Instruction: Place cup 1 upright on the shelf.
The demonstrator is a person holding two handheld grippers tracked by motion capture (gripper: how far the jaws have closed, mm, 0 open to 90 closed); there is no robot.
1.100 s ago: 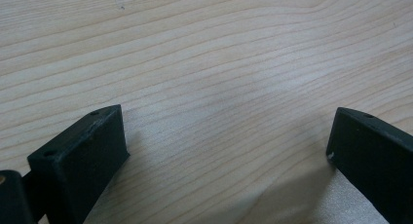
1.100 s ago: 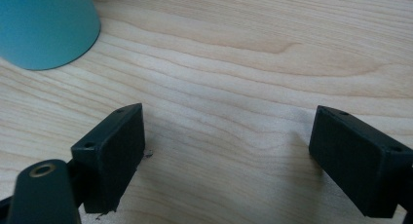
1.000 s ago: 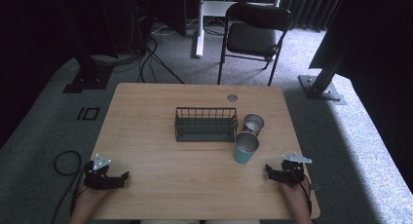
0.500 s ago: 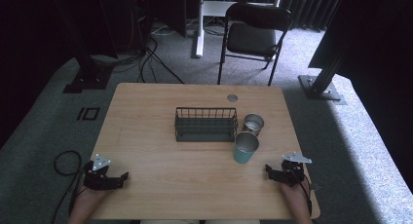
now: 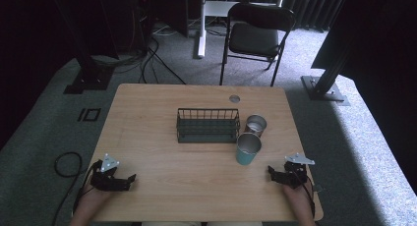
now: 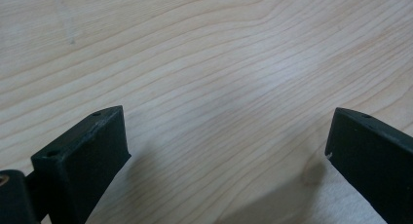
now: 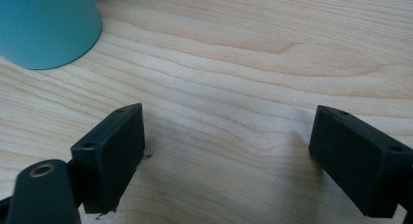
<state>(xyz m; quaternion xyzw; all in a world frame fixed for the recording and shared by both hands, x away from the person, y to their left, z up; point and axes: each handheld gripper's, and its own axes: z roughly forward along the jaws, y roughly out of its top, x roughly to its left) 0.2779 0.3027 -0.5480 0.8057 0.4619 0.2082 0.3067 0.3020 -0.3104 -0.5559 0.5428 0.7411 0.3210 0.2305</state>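
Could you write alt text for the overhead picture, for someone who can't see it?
A person's hands rest a left claw and right claw on a wooden table, both holding nothing. Ahead stand a teal cup, a silver cup and a wire basket; a black chair waits beyond.

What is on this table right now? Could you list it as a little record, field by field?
table: light wooden top
wire rack: dark, empty, near the middle
teal cup: upright, at the rack's right front corner
metal cup: upright, just behind the teal cup
left gripper: near left corner, jaws open, holding nothing
right gripper: near right corner, jaws open, holding nothing
nearest thing to a gripper: teal cup, by the right gripper
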